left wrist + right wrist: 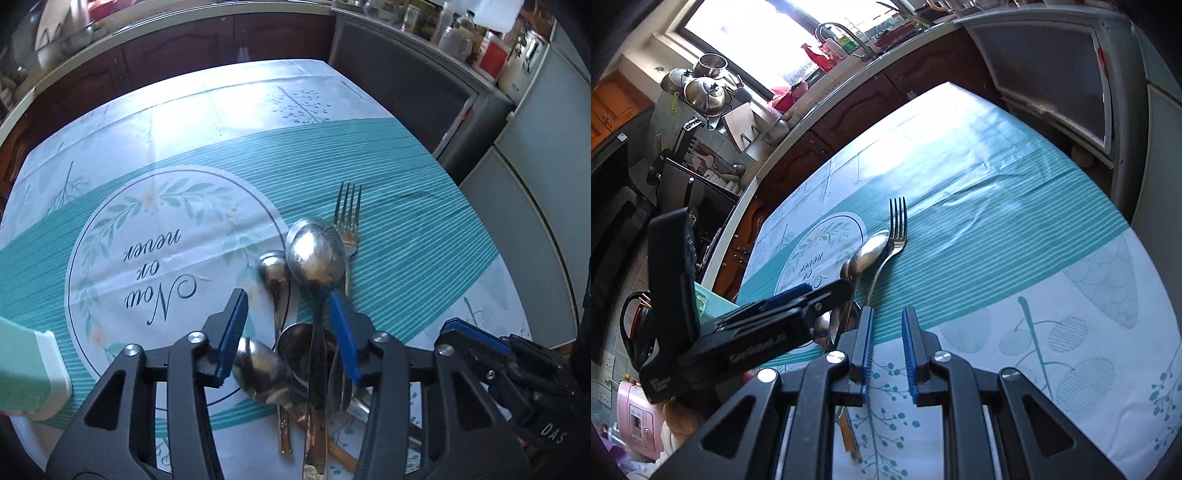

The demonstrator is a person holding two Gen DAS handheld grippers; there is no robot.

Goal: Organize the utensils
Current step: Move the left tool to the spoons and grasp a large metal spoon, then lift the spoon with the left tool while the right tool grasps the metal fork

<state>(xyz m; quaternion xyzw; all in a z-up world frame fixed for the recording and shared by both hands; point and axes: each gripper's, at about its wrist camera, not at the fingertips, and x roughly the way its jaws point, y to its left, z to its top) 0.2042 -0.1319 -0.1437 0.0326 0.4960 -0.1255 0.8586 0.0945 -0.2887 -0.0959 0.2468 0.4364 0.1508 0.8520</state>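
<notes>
Your table (424, 192), under its teal and white cloth, fills the middle of both views, and the utensil pile (314, 332) lies at lower centre of the left wrist view, right where your left gripper (291, 325) points down. The pile's long axis runs roughly bottom to top in that view: handles toward the bottom edge under the gripper body, bowls and tines away from you.

In the pile, the big spoon (314, 254) sits uppermost in the frame, its handle running straight down between the left gripper's pads. The fork (347, 214) lies just right of it, tines up toward frame centre. The small spoon (272, 269) lies just left of the big one, and another spoon bowl (258, 369) shows behind the left pad.

Your left gripper's jaws stand part open, straddling the big spoon's handle; the right pad looks close to or touching it and the left one stands clear, so I judge nothing is clamped yet. Your right gripper (887, 350) holds its pads a narrow gap apart with nothing between them, over bare cloth at lower centre of its own view, the pile lying up and to its left.

Your left hand is plainly the nearer. The handle already lies along the gap, so closing squarely on it looks like what the pick needs
</notes>
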